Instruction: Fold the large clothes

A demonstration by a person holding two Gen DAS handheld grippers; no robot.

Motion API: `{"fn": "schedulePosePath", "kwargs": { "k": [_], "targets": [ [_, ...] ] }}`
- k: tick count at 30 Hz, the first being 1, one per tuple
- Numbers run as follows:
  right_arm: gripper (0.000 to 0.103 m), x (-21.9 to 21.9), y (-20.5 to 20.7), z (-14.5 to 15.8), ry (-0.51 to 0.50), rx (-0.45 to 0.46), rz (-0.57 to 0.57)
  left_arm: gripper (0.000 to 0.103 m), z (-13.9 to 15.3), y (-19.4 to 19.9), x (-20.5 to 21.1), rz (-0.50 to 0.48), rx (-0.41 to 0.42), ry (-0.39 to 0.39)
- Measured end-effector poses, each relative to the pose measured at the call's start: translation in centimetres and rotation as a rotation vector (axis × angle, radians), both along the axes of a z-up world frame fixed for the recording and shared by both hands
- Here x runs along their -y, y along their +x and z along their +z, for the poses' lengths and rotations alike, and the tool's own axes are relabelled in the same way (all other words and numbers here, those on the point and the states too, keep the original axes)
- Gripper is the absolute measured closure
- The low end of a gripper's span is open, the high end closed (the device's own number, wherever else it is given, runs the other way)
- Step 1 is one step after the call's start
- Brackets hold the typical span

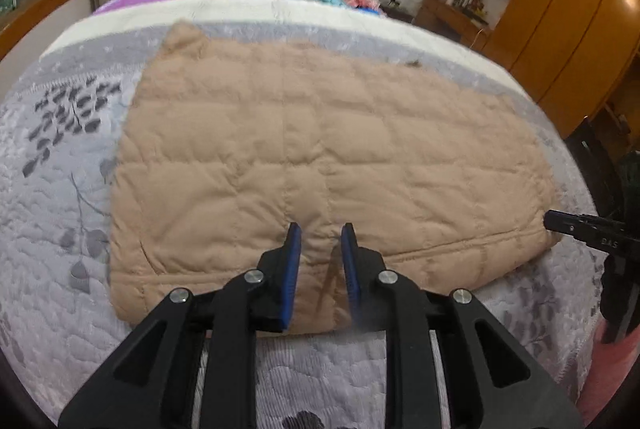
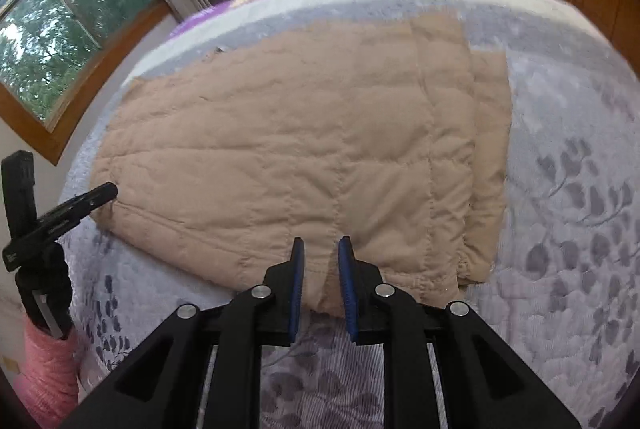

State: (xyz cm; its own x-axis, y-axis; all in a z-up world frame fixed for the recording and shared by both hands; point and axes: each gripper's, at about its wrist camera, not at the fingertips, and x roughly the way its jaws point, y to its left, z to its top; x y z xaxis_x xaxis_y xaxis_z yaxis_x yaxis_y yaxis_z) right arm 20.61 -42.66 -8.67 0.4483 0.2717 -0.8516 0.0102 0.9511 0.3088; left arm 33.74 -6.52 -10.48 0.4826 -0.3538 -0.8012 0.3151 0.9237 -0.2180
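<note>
The bed [image 1: 48, 213], covered by a grey floral quilt, carried the coat [image 1: 320, 157]: a tan quilted garment already folded into a thick rectangle, lying flat across the quilt. Its long axis ran side to side, across the pointing line of both tools. The near hem lay directly ahead of and below each hand-held gripper. The left hand-held gripper [image 1: 322, 229] hung over the near hem towards the coat's left half; the right hand-held gripper [image 2: 322, 243] hung over the same hem towards its right half, where stacked layers showed at the edge. Neither was clearly nearer. Both pointed steeply down and forward. On each, the blue pads stood a narrow gap apart, with nothing clamped and fabric visible only behind the gap. Judgement: a fold appeared complete, and any further fold would start from this near hem
</note>
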Motion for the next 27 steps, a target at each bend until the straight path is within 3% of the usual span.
{"fn": "schedulePosePath", "kwargs": {
  "k": [7, 14, 17, 19, 21, 23, 25, 27],
  "targets": [
    [0.091, 1.3, 0.6, -2.9, 0.098, -0.012, -0.003, 0.091, -2.6, 0.6, -0.9, -0.016, -0.03, -0.029],
    [0.091, 2.3, 0.0, -2.5, 0.111, -0.009, -0.003, 0.091, -2.6, 0.6, -0.5, 0.001, -0.035, -0.018],
    [0.079, 2.8, -0.9, -1.0, 0.136, 0.013, -0.003, 0.089, -1.3, 0.3, -1.0, 0.012, -0.053, -0.038],
    [0.062, 4.0, -1.9, 0.9, 0.141, 0.067, -0.017, 0.074, 0.0, -0.2, -1.8, 0.017, -0.039, -0.053],
    [0.058, 5.6, -2.4, 2.2, 0.147, 0.105, -0.041, 0.058, 1.6, -0.5, -3.1, 0.039, 0.009, -0.067],
    [0.047, 7.8, -2.8, 3.4, 0.174, 0.135, -0.078, 0.051, 3.2, -0.2, -5.3, 0.077, 0.047, -0.079],
    [0.029, 9.4, -2.6, 3.9, 0.174, 0.145, -0.112, 0.043, 4.0, 0.8, -7.2, 0.121, 0.059, -0.079],
    [0.023, 11.3, -1.9, 3.7, 0.214, 0.133, -0.127, 0.037, 4.1, 2.4, -9.3, 0.167, 0.047, -0.073]
  ]
}}
